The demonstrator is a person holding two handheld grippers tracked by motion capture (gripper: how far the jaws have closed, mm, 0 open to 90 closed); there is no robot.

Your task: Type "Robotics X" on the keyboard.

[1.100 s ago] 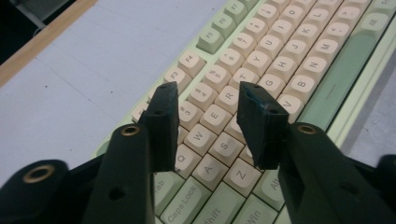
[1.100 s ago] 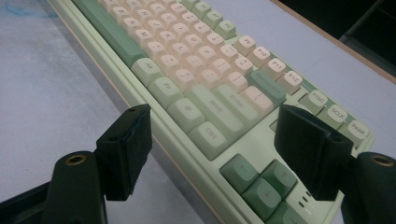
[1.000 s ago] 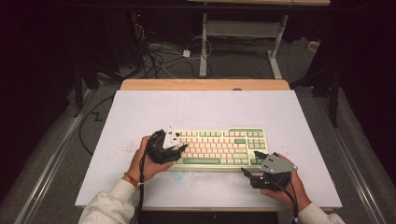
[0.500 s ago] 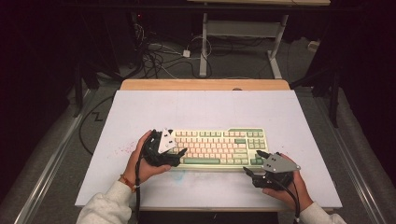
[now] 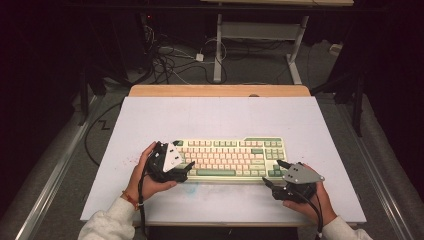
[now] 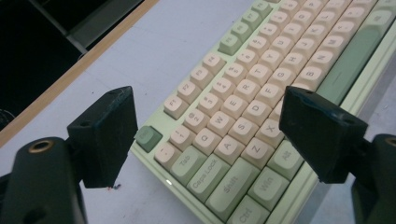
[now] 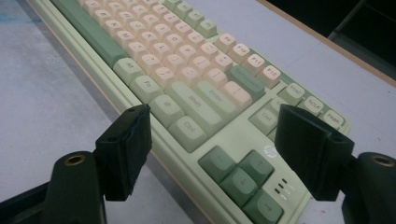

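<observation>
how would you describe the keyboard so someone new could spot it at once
On the white table, look near the front edge, between the left gripper and the right gripper. The keyboard lies flat there, a pale green case with cream keys and darker green accent keys.

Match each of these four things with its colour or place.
Things:
1. space bar
2. letter keys
3. left gripper
4. right gripper

Descriptions:
A. at the keyboard's arrow-key end
B. cream
C. at the keyboard's Esc end
D. dark green

Pairs: 1-D, 2-B, 3-C, 4-A
</observation>
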